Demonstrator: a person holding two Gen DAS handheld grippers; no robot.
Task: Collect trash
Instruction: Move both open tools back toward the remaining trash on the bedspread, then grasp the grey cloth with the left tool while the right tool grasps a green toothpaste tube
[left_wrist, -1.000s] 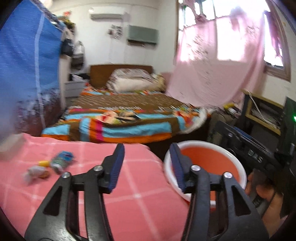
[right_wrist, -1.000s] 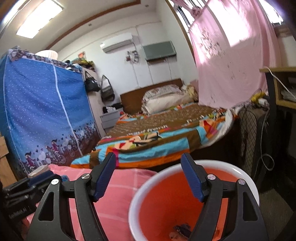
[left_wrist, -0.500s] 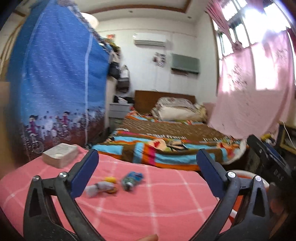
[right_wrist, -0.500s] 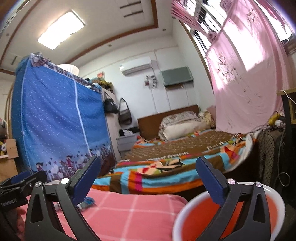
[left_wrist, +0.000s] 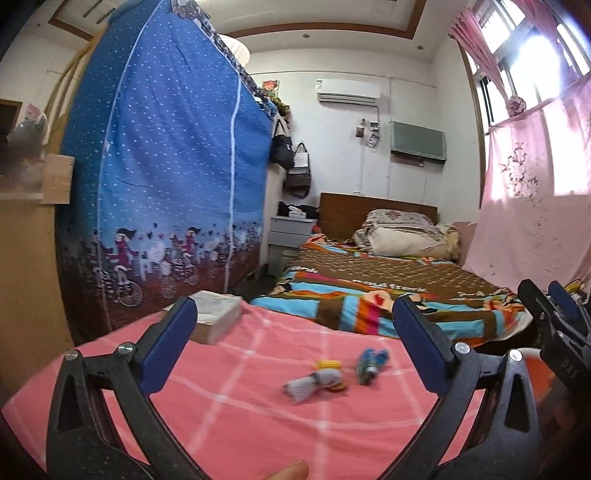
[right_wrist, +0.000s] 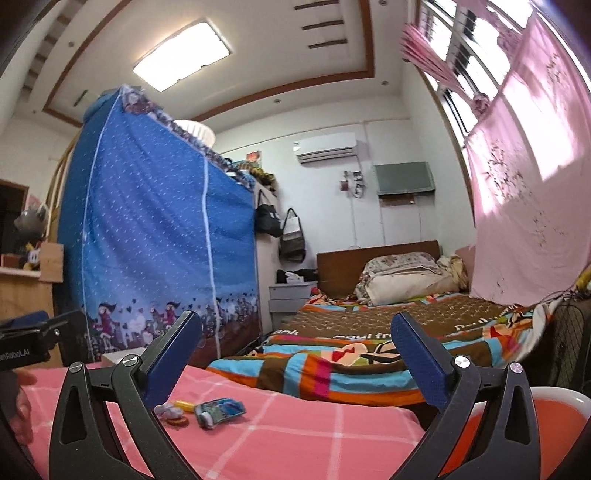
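Small trash lies on the pink checked tablecloth (left_wrist: 229, 413): a crumpled grey wrapper (left_wrist: 314, 382), a yellow piece (left_wrist: 328, 364) and a blue-green wrapper (left_wrist: 371, 363). The same pieces show in the right wrist view, the blue-green wrapper (right_wrist: 219, 408) and the grey wrapper (right_wrist: 166, 410). My left gripper (left_wrist: 293, 332) is open and empty, above and short of the trash. My right gripper (right_wrist: 295, 345) is open and empty, over the table edge, with the orange bucket (right_wrist: 554, 413) with a white rim at lower right. The right gripper also shows in the left wrist view (left_wrist: 554, 317).
A tissue box (left_wrist: 216, 317) sits at the table's far left corner. Beyond the table stand a bed with a striped blanket (left_wrist: 388, 291) and a blue fabric wardrobe (left_wrist: 166, 184). A pink curtain (left_wrist: 535, 206) hangs at right.
Both grippers have opened wider and tilted upward. The left one swung left, away from the bucket, toward the trash on the table. The bucket dropped low in the right view.
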